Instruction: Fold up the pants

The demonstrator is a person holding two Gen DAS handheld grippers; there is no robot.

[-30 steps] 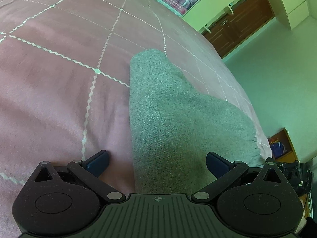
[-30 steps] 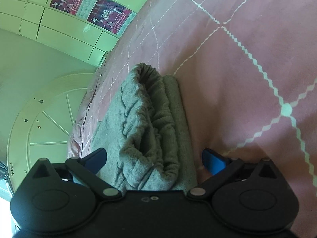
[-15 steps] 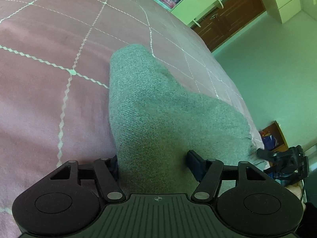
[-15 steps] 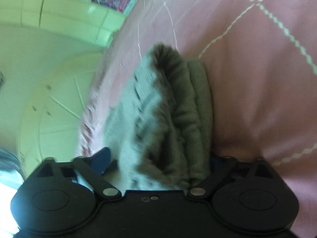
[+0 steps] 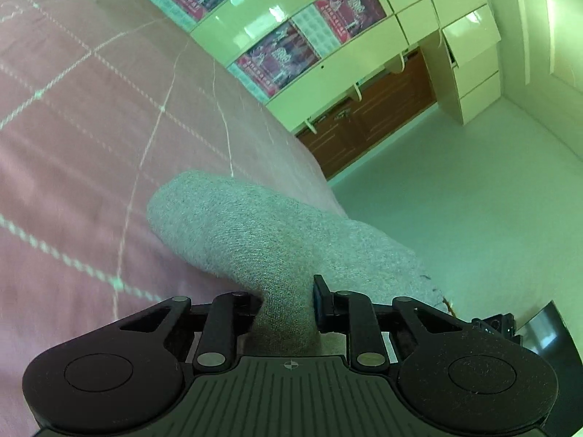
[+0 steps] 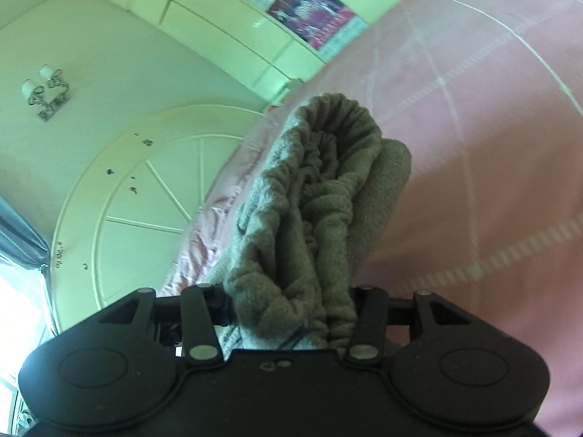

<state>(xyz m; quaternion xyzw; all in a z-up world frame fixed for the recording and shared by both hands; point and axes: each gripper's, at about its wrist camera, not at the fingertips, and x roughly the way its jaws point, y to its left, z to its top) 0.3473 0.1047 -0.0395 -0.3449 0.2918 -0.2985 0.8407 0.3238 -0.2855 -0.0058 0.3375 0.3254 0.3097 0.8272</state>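
With the grey pants [image 5: 277, 240] on the bed [image 5: 73, 153] pinched by the left gripper [image 5: 288, 309] and bunched in the right gripper [image 6: 291, 313], both jaws just closed, uneven layers probably slip and spoil the fold when lifted.

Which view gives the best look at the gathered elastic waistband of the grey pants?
The right wrist view. There the ruched waistband runs up from the right hand-held gripper, whose jaws have just been closing and now pinch the bunched fabric. The left wrist view shows only smooth grey pants fabric clamped in the left hand-held gripper; no waistband.
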